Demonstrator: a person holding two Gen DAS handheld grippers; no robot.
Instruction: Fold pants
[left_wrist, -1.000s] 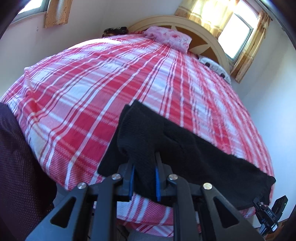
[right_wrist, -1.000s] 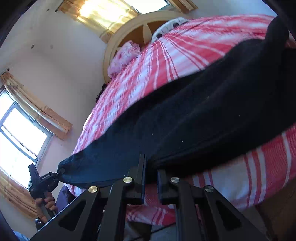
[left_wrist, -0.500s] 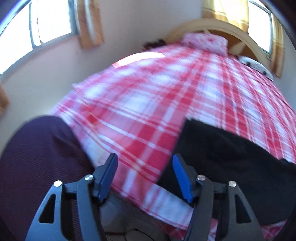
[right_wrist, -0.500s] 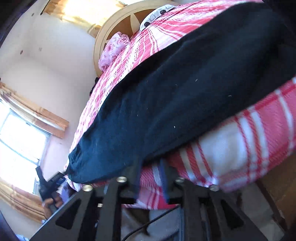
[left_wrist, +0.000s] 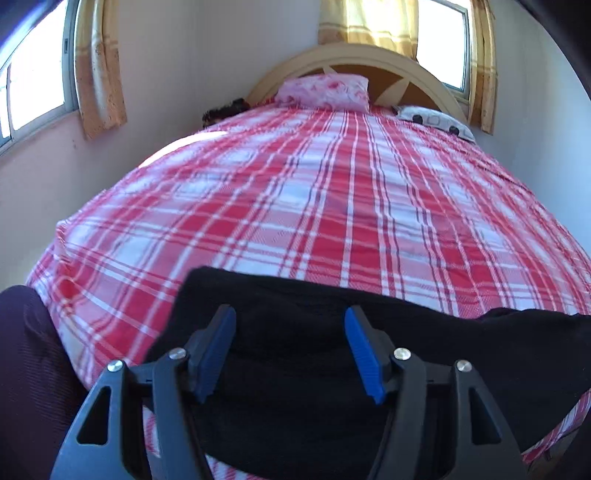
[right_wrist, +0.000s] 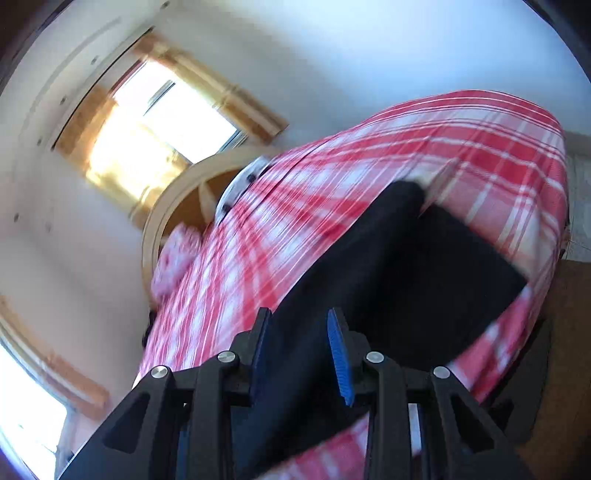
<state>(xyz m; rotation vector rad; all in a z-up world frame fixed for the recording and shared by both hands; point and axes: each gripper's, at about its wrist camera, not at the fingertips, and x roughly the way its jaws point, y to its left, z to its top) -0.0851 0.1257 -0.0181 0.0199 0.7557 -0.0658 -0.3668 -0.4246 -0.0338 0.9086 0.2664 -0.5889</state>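
Black pants (left_wrist: 424, 332) lie flat across the near edge of the bed, stretching from the left wrist view's centre to its right side. My left gripper (left_wrist: 290, 312) hovers just over their left end with its blue pads wide apart and nothing pinched. In the right wrist view, which is blurred, the pants (right_wrist: 406, 258) run away from my right gripper (right_wrist: 298, 313). Its jaws stand apart and the cloth lies beyond and beneath them, not clamped.
The bed carries a red and white plaid sheet (left_wrist: 295, 192). A pink pillow (left_wrist: 325, 90) and a spotted pillow (left_wrist: 436, 120) rest by the cream headboard (left_wrist: 424, 77). Curtained windows flank the bed. A person's dark purple clothing (left_wrist: 26, 369) is at the left edge.
Both grippers were shut on the pants a second ago and have let go and opened. The pants now lie on the bed. The right gripper has swung and rolled to a new angle.
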